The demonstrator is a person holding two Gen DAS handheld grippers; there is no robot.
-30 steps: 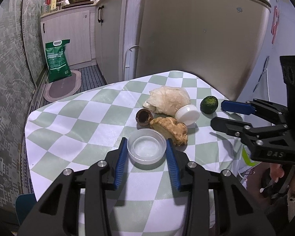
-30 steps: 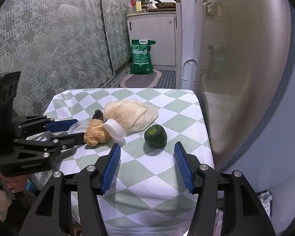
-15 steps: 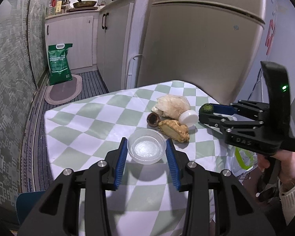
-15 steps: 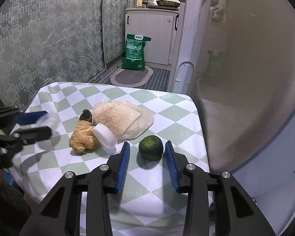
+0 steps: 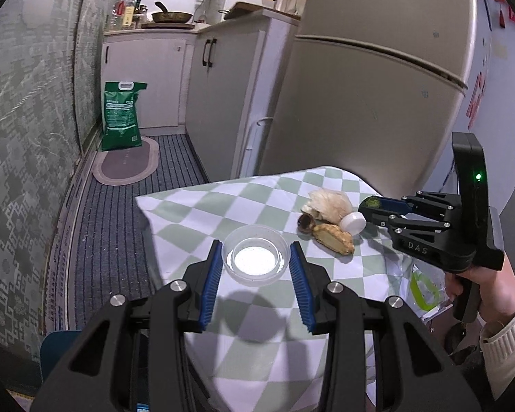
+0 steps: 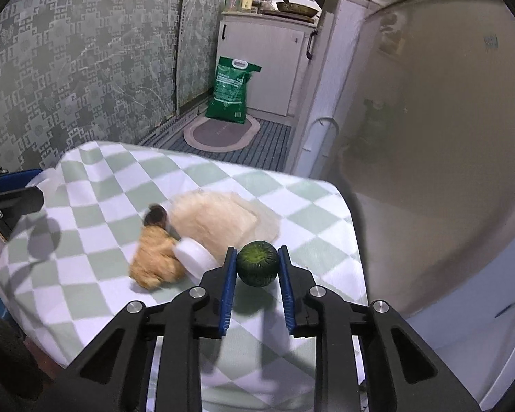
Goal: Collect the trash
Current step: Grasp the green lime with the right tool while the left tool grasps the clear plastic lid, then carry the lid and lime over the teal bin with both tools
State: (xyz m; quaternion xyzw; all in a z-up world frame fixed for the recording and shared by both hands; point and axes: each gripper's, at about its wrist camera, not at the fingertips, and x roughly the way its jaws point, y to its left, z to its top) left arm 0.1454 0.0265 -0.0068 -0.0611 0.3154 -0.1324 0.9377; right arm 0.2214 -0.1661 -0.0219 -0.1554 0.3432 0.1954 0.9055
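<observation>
My left gripper [image 5: 255,261] is shut on a clear plastic dish [image 5: 255,254] and holds it lifted above the checked tablecloth [image 5: 202,219]. My right gripper [image 6: 256,265] is shut on a dark green round fruit [image 6: 257,263], held above the cloth [image 6: 96,185]; it also shows in the left wrist view [image 5: 374,206]. On the cloth lie a crumpled beige wrapper [image 6: 219,218], a brown ginger-like lump [image 6: 154,257], a white cap [image 6: 194,257] and a small dark brown piece [image 6: 156,213].
A beige fridge [image 5: 367,103] stands behind the table. A green sack [image 5: 122,115] and an oval mat [image 5: 127,164] lie on the dark floor by white cabinets [image 5: 154,82]. A clear bag with a green rim [image 5: 425,288] hangs at the table's right edge.
Both grippers have risen and pulled back from the table. The left lifted the clear dish off the cloth. The right closed on the green fruit and lifted it.
</observation>
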